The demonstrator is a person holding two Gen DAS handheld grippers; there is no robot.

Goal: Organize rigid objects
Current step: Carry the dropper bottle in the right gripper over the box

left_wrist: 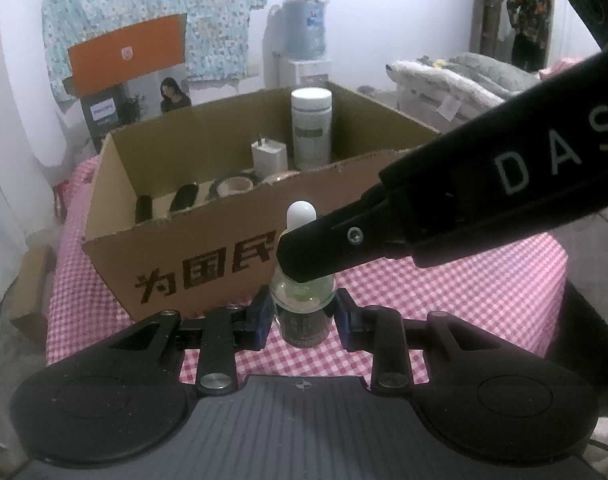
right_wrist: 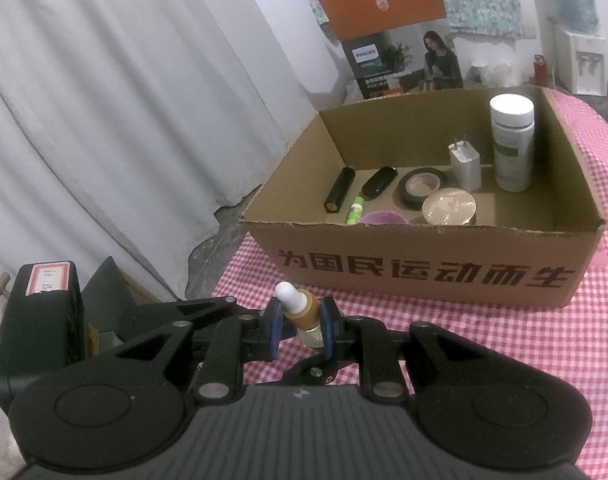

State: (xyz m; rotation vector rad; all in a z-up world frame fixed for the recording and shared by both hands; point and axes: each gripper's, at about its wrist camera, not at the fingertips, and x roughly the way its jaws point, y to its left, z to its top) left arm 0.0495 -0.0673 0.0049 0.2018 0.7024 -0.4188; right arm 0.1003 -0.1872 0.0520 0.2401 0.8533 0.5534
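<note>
A glass dropper bottle (left_wrist: 302, 312) with a white rubber bulb stands upright on the pink-checked tabletop (left_wrist: 463, 300), just in front of the cardboard box (left_wrist: 176, 256). In the left wrist view the left gripper (left_wrist: 304, 320) has its jaws set on either side of the bottle's body, the blue pads right at the glass; whether they press it cannot be told. The right gripper (left_wrist: 304, 256) reaches in from 3 o'clock and covers the bottle's neck below the bulb.

In the right wrist view the right gripper (right_wrist: 302, 326) has its jaws closed narrowly on the dropper's brown collar, the bulb tilting toward 11 o'clock.

Inside the box (right_wrist: 423, 264), a tall white-capped bottle (right_wrist: 512, 144) stands at 2 o'clock, with a white plug adapter (right_wrist: 465, 164) just beside it. A tape roll (right_wrist: 421, 186), a round silver lid (right_wrist: 449, 207), two black cylinders (right_wrist: 339, 190) and a green tube (right_wrist: 355, 210) lie on the floor of the box.
</note>
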